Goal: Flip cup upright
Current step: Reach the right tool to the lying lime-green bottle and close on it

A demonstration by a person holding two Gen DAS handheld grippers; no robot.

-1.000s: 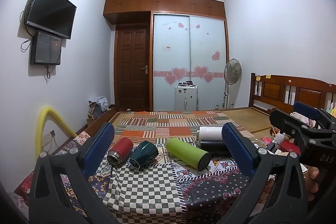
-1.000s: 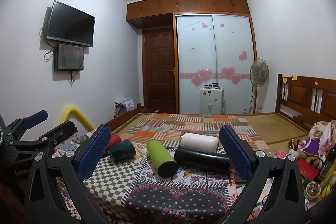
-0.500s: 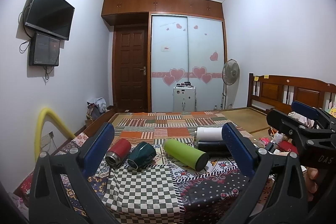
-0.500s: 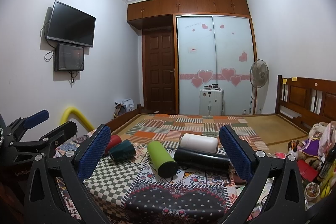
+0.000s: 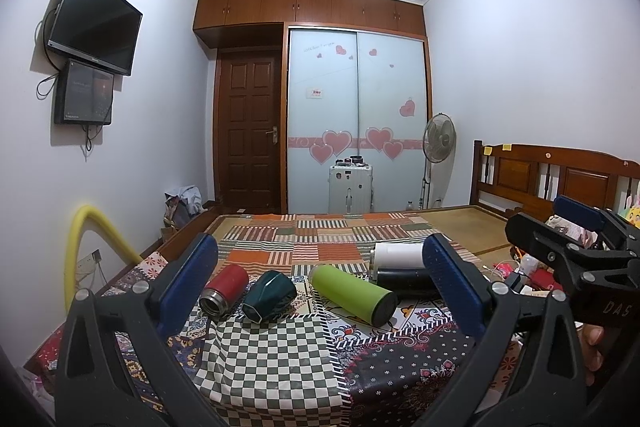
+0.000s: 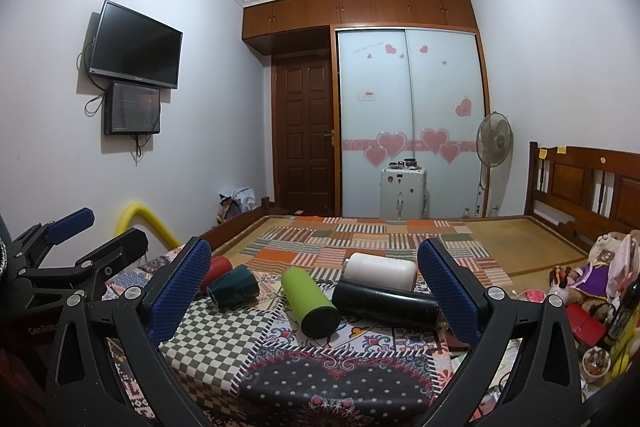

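Several cups lie on their sides in a row on a patchwork cloth [image 5: 272, 359]: a red flask [image 5: 225, 287], a dark green cup [image 5: 269, 295], a lime green tumbler [image 5: 352, 293], a black flask [image 5: 406, 278] and a white cup [image 5: 396, 255]. The right wrist view shows the same row: red flask [image 6: 218, 267], green cup [image 6: 234, 285], lime tumbler [image 6: 310, 301], black flask [image 6: 384, 301], white cup [image 6: 380, 271]. My left gripper [image 5: 320, 287] is open and empty, short of the cups. My right gripper [image 6: 314, 291] is open and empty, also short of them.
The cloth covers a bed with a wooden headboard [image 5: 560, 179] at the right. Toys and clutter [image 6: 592, 291] lie at the right edge. A yellow foam tube [image 5: 92, 239] stands at the left. A suitcase [image 5: 350, 187], a fan [image 5: 438, 143] and wardrobe doors are beyond.
Both views have shifted only slightly; the left gripper has tilted up a little. The cups have not moved and both grippers stay open.
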